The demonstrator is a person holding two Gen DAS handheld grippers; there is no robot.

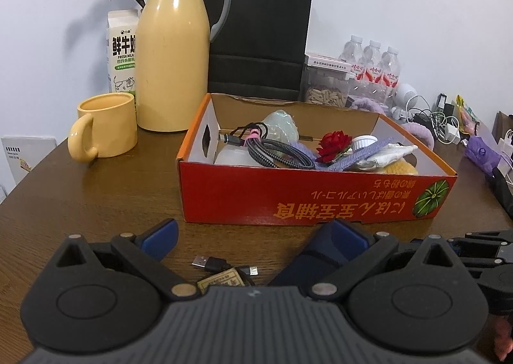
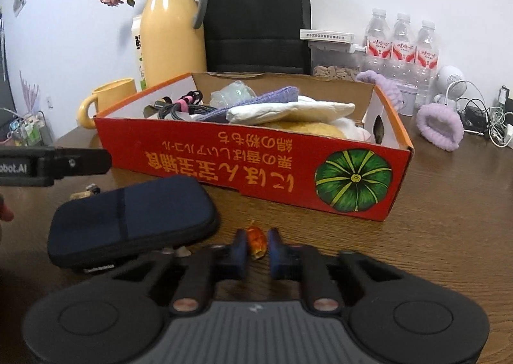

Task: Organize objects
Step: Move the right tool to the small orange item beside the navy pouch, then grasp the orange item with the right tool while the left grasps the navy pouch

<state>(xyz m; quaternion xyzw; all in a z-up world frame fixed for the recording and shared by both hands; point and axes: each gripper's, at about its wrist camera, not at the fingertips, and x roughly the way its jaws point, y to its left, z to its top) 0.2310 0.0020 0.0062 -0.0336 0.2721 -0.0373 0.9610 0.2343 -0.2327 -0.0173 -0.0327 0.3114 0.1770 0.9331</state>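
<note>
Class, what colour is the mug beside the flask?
Pale yellow, matching the flask. The mug shows best in the left wrist view.

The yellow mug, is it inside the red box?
No, the yellow mug stands on the table to the left of the red box, beside the yellow thermos.

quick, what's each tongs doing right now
left tongs: open, holding nothing
right tongs: shut on a small orange object

Readable print around the red box [image 1: 288, 200]

"FRESH MILK" on the milk carton [image 1: 121, 53] behind and left of the box; "obot.AI" on the left gripper [image 2: 32, 168] beside it.
</note>
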